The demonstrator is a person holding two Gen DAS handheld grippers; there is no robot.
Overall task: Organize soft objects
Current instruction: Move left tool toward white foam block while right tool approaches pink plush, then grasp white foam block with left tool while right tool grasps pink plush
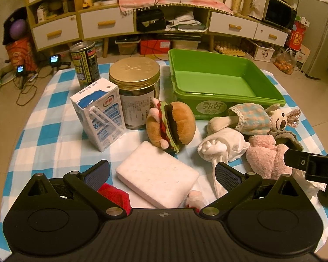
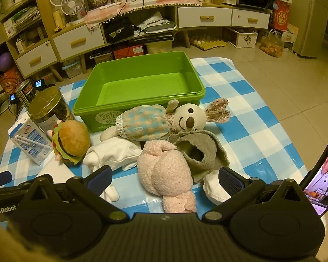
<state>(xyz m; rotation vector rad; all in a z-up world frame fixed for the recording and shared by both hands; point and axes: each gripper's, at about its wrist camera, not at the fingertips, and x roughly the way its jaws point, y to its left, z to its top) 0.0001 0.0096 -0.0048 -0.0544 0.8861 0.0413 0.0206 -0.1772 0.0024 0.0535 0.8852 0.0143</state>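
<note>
An empty green bin [image 1: 210, 80] [image 2: 142, 85] stands at the back of the checked cloth. In front of it lie a rabbit doll [image 1: 251, 118] [image 2: 155, 122], a plush burger [image 1: 170, 126] [image 2: 71, 140], a white cloth bundle [image 1: 225, 146] [image 2: 113, 155], a pink fluffy sock [image 1: 266, 155] [image 2: 168, 174] and a grey sock [image 2: 199, 152]. A white sponge block [image 1: 157, 176] lies between the fingers of my open left gripper [image 1: 161, 174]. My open right gripper [image 2: 164, 180] straddles the pink sock. Neither holds anything.
A milk carton [image 1: 100, 118] [image 2: 31, 139], a gold-lidded jar [image 1: 135, 87] [image 2: 49, 107] and a tall can [image 1: 85, 63] [image 2: 26, 92] stand at the left. A red cloth [image 1: 116, 196] lies under the left gripper. A phone screen [image 2: 321, 174] stands at the right.
</note>
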